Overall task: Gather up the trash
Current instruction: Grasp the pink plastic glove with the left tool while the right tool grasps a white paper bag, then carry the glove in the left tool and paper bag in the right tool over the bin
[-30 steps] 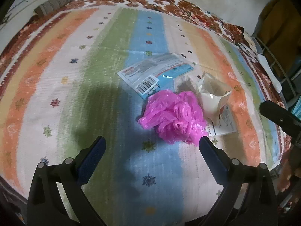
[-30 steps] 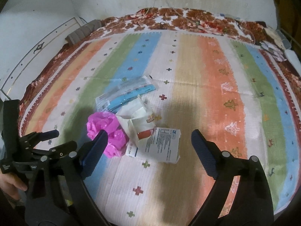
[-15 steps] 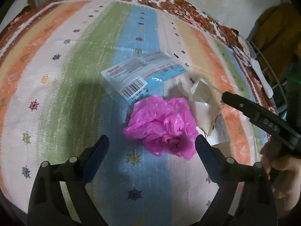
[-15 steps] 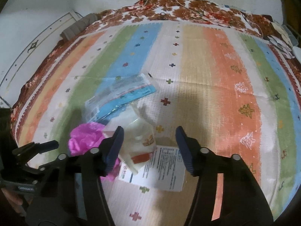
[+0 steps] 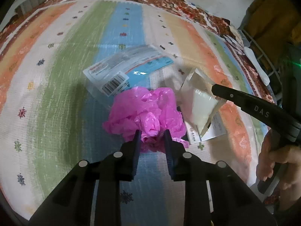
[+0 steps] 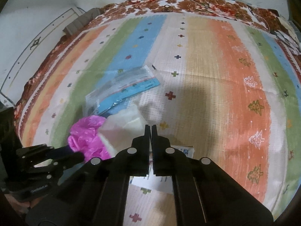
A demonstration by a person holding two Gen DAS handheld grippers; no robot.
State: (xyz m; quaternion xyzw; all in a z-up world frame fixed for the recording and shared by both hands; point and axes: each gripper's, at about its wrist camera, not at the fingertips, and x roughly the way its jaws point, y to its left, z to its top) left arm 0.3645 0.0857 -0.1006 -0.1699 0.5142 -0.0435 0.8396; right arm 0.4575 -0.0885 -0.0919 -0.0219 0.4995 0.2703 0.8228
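A crumpled pink plastic bag lies on the striped bedspread. My left gripper is closing, and its pads pinch the near side of the bag. Right of the bag stands a white translucent pouch. My right gripper is shut, its tips nipping the pouch's upper right edge. A clear packet with a barcode and blue strip lies flat behind the bag. A printed white leaflet lies under the pouch.
A person's hand holds the right gripper at the bed's right edge. Yellow cloth and a wire rack stand beyond that edge. A grey folded item lies at the far left corner, with a white wall behind the bed.
Both grippers came down toward the trash and went from wide open to shut. The left one took hold of the pink bag, the right one of the white pouch.
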